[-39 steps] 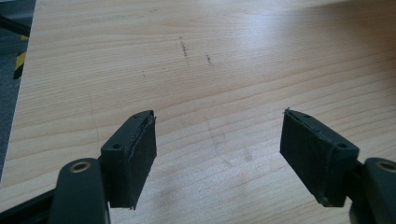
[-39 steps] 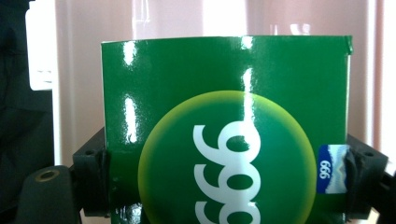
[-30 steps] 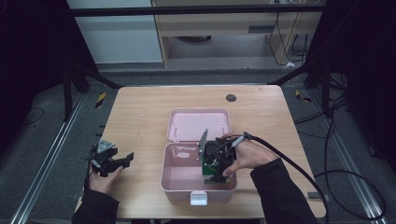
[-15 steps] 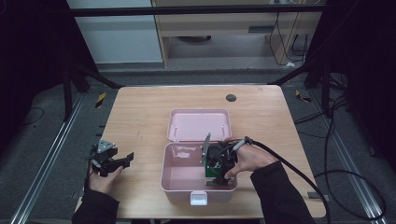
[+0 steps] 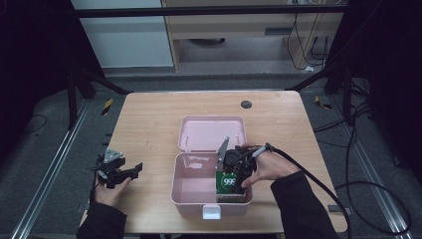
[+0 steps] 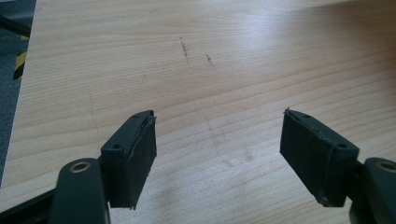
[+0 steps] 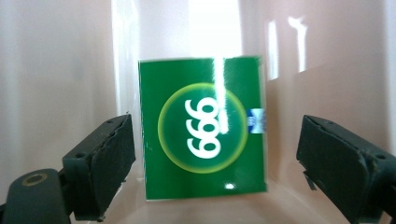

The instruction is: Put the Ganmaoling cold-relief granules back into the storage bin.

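Note:
A green packet (image 7: pixel 203 154) with a white 999 in a yellow ring lies inside the open pink box (image 5: pixel 174 185), in its front right corner (image 5: pixel 228 182). My right gripper (image 7: pixel 215 135) is open, a black jaw on each side of the packet with a gap between pad and packet. In the high view it (image 5: pixel 234 172) reaches down into the box from the right. My left gripper (image 6: pixel 218 133) is open over bare wood with nothing between its jaws. It sits near the table's front left edge (image 5: pixel 130 171).
The box's lid (image 5: pixel 213 133) lies folded back flat on the wooden table (image 5: pixel 149 124), and a white latch (image 5: pixel 210 212) is at the box's front. A dark round hole (image 5: pixel 246 104) is at the table's far side. A cable (image 5: pixel 318 181) trails off to the right.
My right gripper has gone down and a little right into the box with the green packet, and its jaws now stand apart from it. The left gripper has not moved.

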`<action>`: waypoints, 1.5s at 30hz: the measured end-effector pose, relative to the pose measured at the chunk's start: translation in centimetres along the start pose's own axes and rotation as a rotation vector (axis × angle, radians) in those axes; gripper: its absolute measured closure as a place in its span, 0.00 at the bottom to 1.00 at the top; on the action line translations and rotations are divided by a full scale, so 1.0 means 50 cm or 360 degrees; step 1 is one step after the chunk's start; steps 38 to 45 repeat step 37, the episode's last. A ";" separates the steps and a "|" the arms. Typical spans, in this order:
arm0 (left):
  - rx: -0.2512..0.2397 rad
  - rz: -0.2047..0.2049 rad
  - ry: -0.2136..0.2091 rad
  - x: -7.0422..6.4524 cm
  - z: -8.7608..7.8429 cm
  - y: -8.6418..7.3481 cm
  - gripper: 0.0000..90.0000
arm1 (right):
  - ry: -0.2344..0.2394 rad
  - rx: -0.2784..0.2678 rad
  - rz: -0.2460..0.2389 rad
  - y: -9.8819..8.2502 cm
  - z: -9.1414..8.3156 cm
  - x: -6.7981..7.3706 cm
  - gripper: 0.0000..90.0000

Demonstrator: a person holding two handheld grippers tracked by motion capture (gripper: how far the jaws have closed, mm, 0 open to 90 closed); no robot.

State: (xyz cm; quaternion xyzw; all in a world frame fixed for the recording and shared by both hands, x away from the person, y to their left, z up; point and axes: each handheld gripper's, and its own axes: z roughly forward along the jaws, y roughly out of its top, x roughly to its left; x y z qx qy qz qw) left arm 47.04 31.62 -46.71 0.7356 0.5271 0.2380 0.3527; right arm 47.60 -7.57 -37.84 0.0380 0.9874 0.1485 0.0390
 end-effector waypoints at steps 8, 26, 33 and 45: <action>-0.0002 -0.0006 -0.0001 0.001 -0.001 0.000 0.30 | -0.0349 -0.0385 0.0213 -0.037 -0.108 -0.003 0.13; -0.0027 -0.0050 -0.0003 -0.002 -0.010 0.001 0.44 | -0.0973 -0.1069 0.1001 -0.280 -0.112 0.019 0.08; -0.0011 -0.0057 -0.0010 -0.001 -0.010 0.000 0.58 | -0.1060 -0.1035 0.1315 -0.367 -0.031 0.004 0.10; -0.0006 -0.0053 -0.0015 0.003 -0.006 -0.002 0.56 | -0.1056 -0.0972 0.1450 -0.399 0.016 -0.009 0.10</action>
